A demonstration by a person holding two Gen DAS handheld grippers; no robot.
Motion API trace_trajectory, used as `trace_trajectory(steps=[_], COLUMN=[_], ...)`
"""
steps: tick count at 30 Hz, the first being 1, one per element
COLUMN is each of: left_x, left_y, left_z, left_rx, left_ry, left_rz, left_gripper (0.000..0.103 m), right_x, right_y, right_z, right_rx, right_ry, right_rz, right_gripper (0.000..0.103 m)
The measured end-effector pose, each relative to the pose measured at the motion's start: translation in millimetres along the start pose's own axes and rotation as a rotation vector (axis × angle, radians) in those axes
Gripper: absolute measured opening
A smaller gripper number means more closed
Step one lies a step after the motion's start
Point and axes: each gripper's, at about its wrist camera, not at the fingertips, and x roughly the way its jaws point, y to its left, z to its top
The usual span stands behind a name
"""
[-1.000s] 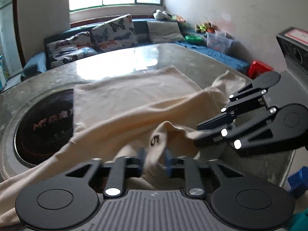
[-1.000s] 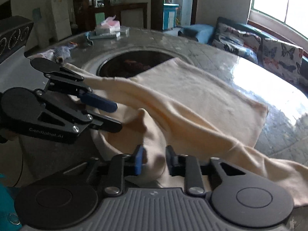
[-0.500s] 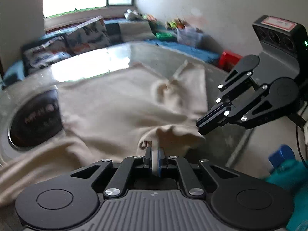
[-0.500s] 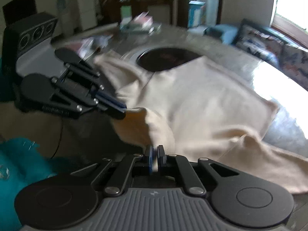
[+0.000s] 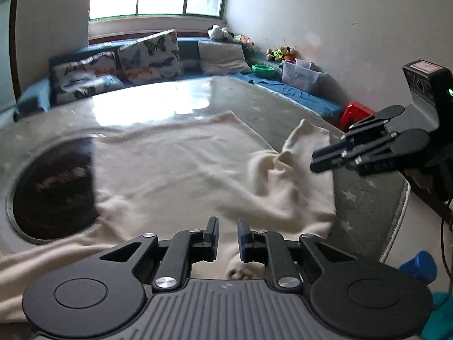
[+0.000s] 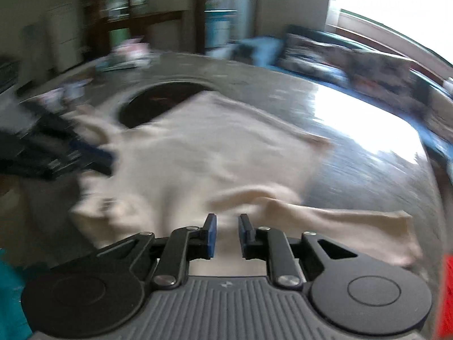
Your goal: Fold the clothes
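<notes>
A cream garment (image 5: 175, 170) lies spread on the round glass-topped table (image 5: 283, 99), partly covering its dark round inset (image 5: 53, 189). My left gripper (image 5: 226, 232) hovers over the near edge of the cloth. Its jaws are opening and the cloth lies under them, not pinched. A tag at the collar (image 5: 237, 273) shows just below the fingers. My right gripper (image 5: 314, 167) hangs beside the rumpled right sleeve (image 5: 305, 133). In the blurred right wrist view, the right gripper (image 6: 226, 226) is also opening over the garment (image 6: 203, 147), with nothing gripped. There the left gripper (image 6: 107, 161) shows at the left.
The table's rim (image 5: 396, 212) runs close on the right, with a red stool (image 5: 356, 113) and a blue object (image 5: 419, 263) beyond it. A sofa with butterfly cushions (image 5: 147, 56) stands behind the table. Blurred small items (image 6: 124, 56) sit on the far side.
Half a second ago both grippers were shut on folds of the garment. Now both have parted their jaws and the cloth lies flatter on the table. The right gripper has swung away, blurring its view.
</notes>
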Motion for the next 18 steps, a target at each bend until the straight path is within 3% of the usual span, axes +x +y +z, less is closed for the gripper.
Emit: trace_trajectory(steps=[3,7,9,12,18], left_x=[18.2,34.2,36.5,36.7,34.3], left_y=[-16.1,-32.1,-35.5,-35.9,-42.7], left_z=[-2.1,-7.6,-10.1,-11.1,-12.7], left_rx=[0.023,0.045,0.046,0.028,0.045], left_ry=[0.020,0.052,0.056,0.059,0.064], left_rz=[-0.054,-0.108,-0.114,-0.124,-0.132], left_gripper=[0.017,0.017,0.017,0.022,0.027], right_x=[1.5,0.1,-0.8,2.1,21.9], right_y=[-35.0,-93.7,-117.6,-141.2,-160.7], right_z=[-12.7,-34.8,-42.9,-50.4,-51.9], right_rx=[0.097,0.284,0.363,0.453,0.552], right_ry=[0.009,0.013,0.003,-0.027,-0.071], right_rz=[-0.125,-0.311,-0.363,-0.378,-0.397], right_gripper=[0.026,0.028,0.028,0.038,0.038])
